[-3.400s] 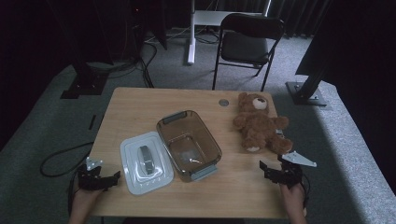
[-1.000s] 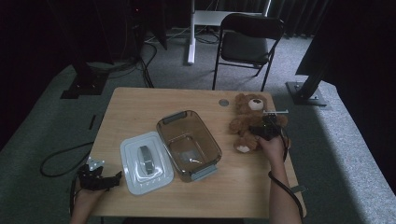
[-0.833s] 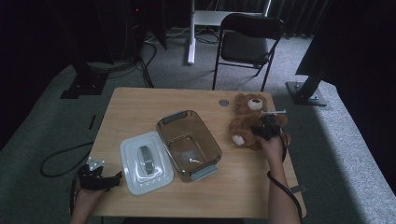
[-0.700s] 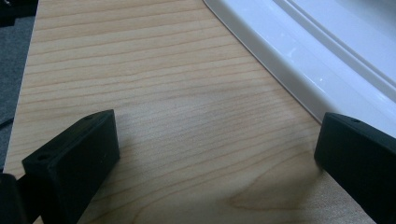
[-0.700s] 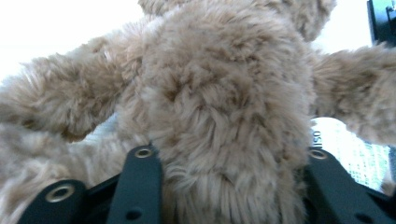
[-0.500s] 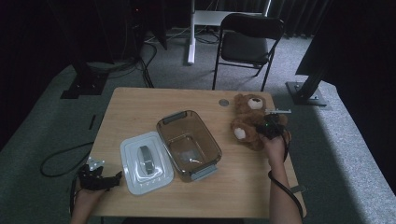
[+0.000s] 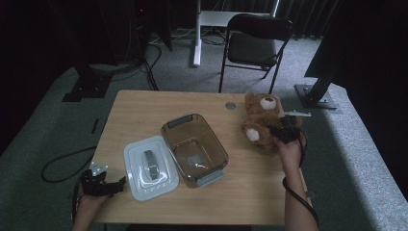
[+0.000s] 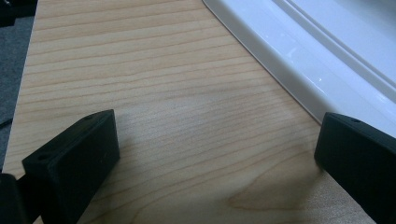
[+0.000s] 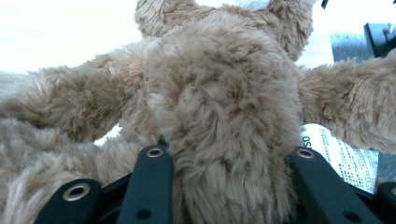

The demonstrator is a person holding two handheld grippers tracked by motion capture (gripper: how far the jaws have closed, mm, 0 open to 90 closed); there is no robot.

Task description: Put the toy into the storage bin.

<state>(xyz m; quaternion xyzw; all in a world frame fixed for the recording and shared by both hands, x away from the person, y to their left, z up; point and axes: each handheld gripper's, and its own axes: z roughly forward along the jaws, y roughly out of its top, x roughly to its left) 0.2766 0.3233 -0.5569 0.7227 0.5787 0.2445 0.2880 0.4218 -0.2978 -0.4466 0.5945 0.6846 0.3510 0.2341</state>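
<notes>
A brown teddy bear (image 7: 262, 120) is at the table's right side, raised and tilted upright. My right gripper (image 7: 284, 131) grips it from behind. In the right gripper view the two black jaws press into the bear's furry body (image 9: 224, 93) from both sides, and they have just been closing on it. My left gripper (image 7: 118, 185) rests at the front left corner, its jaws wide apart over bare wood (image 8: 201, 116) with nothing between them. The white lid's edge (image 8: 327, 60) lies just beyond its right jaw.
A clear brownish container (image 7: 166, 132) stands open mid-table, and its white lid (image 7: 150, 166) with a grey handle lies to its left. A small round disc (image 7: 230, 105) sits near the far edge. A black folding chair (image 7: 257, 43) stands behind the table. A printed label (image 9: 341, 154) hangs from the bear.
My right gripper went from the front right corner to the bear, closed on its body and lifted it a little, tipping it upright. The left gripper stayed put.
</notes>
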